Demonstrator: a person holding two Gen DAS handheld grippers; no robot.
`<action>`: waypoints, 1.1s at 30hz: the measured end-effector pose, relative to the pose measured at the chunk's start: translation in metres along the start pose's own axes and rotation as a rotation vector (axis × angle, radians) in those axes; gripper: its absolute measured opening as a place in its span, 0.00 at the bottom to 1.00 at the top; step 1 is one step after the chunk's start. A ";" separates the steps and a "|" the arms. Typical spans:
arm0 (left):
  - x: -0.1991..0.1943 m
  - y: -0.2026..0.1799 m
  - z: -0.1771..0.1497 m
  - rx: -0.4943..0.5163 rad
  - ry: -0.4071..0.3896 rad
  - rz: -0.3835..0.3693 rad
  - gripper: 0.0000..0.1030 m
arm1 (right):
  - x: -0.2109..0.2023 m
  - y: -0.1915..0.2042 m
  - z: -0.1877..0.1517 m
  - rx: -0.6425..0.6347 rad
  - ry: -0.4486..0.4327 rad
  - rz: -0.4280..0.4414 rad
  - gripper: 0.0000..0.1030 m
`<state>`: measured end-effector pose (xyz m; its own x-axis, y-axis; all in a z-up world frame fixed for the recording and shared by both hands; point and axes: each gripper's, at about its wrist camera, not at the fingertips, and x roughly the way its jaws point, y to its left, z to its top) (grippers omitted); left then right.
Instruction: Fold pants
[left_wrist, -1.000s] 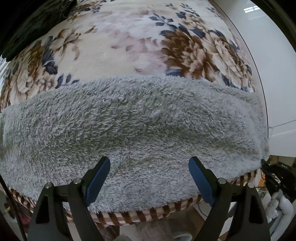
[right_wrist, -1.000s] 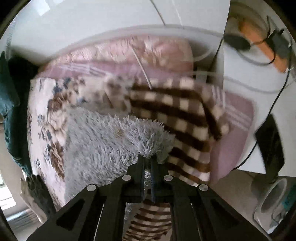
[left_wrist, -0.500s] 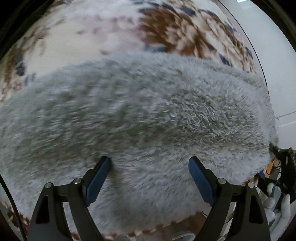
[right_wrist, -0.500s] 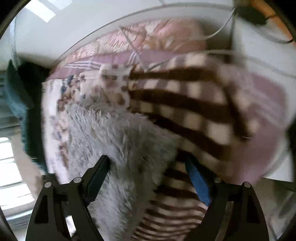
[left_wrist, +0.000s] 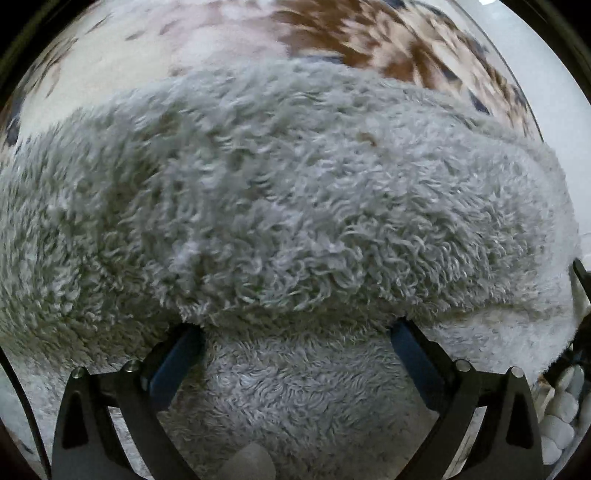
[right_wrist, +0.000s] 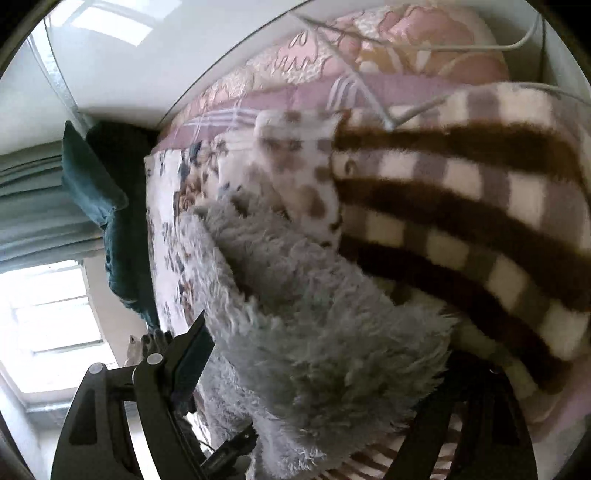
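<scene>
Both the left hand-held gripper (left_wrist: 295, 343) and right hand-held gripper (right_wrist: 321, 373) gape wide around the fluffy grey pants (left_wrist: 295, 206) on the bed (right_wrist: 461, 206), so a shallow bite could slip off the pile.

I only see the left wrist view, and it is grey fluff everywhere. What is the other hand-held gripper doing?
Observer: The right hand-held gripper is open, with the grey pants bunched between its fingers.
Operator: What lies beside the pants?
Observer: A brown-and-cream checked blanket, touching them.
Operator: Anything further off?
Observer: A dark green cloth, near a bright window.
</scene>
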<state>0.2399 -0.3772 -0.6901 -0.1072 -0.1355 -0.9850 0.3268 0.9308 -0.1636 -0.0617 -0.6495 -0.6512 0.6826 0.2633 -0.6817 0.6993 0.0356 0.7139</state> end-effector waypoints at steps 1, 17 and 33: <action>-0.004 -0.002 0.002 -0.012 0.002 -0.008 1.00 | 0.005 0.000 0.000 0.001 0.008 -0.008 0.85; -0.051 0.033 -0.016 -0.153 -0.047 -0.074 1.00 | -0.009 0.016 -0.015 0.066 -0.110 0.035 0.27; -0.096 0.144 -0.018 -0.214 -0.073 0.069 1.00 | 0.031 0.211 -0.171 -0.505 -0.044 -0.125 0.24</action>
<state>0.2807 -0.2245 -0.6182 -0.0203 -0.0857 -0.9961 0.1234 0.9885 -0.0876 0.0707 -0.4690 -0.4950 0.6165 0.1868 -0.7649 0.5940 0.5274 0.6075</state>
